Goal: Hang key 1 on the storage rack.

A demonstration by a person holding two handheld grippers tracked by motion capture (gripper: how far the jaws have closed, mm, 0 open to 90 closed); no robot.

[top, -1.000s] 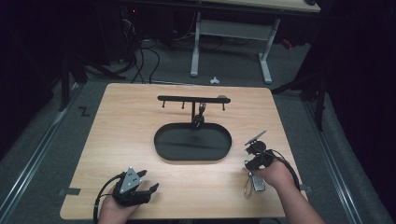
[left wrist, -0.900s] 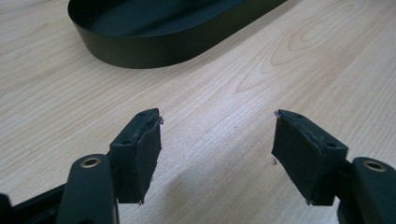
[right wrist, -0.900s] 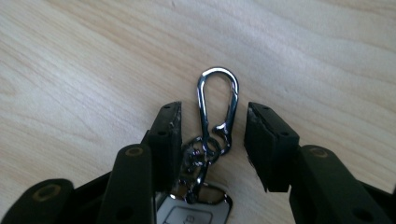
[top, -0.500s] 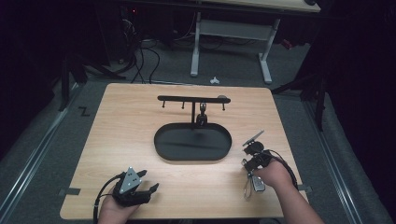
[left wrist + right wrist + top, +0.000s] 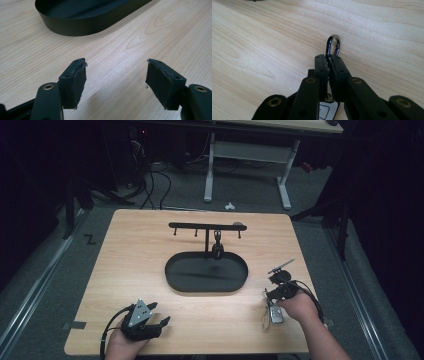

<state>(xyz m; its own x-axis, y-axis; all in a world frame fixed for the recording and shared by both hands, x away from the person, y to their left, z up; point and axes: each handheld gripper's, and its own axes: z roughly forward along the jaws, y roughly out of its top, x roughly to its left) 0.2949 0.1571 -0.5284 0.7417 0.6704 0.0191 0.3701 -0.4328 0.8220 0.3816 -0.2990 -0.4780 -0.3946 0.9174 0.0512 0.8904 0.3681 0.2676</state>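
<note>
My left gripper [image 5: 116, 82] hovers with jaws wide apart over the wooden table [image 5: 155, 37], a black oval tray [image 5: 85, 23] lying beyond.

A light wooden table [image 5: 130, 270] sits bright in the middle of a dim room, its grain pale and clean under the overhead light. Around it, grey carpeted floor [image 5: 45, 285], darker toward the edges. Far side, a white-legged desk [image 5: 250, 157] stands across the back, and to its left a tangle of black cables [image 5: 155, 182] spills over the floor. A small white object [image 5: 229, 206] lies on the carpet just beyond the table's far edge. Left and right, everything falls off into near-black shadow.
</note>
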